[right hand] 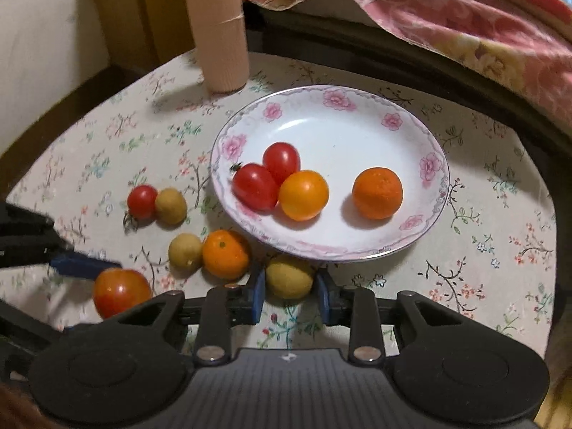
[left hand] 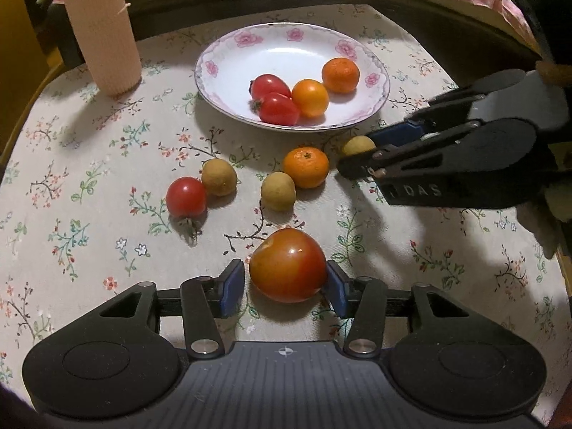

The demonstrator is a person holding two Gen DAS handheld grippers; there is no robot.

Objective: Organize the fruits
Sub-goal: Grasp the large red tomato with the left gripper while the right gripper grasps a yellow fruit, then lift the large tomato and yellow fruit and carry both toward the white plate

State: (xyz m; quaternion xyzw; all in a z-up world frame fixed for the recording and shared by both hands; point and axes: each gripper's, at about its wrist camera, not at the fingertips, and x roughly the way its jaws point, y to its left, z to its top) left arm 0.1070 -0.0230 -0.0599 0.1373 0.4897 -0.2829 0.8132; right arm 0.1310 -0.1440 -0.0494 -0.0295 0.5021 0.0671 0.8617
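Note:
A white floral plate (left hand: 221,53) (right hand: 357,107) holds two red cherry tomatoes (left hand: 275,102), a yellow-orange tomato (left hand: 310,97) and a mandarin (left hand: 340,74). My left gripper (left hand: 286,282) is open around a large red tomato (left hand: 287,265) (right hand: 121,291) on the cloth; its right pad touches it, its left pad stands just apart. My right gripper (right hand: 290,291) (left hand: 361,153) is open around a tan longan (right hand: 289,276) (left hand: 357,144) by the plate's near rim. On the cloth lie a mandarin (left hand: 306,166), two longans (left hand: 218,177) (left hand: 278,191) and a cherry tomato (left hand: 186,196).
A tall pink ribbed cylinder (left hand: 100,25) (right hand: 218,25) stands at the far left of the floral tablecloth (left hand: 89,178). A dark table edge and pink floral bedding (right hand: 464,18) lie behind the plate.

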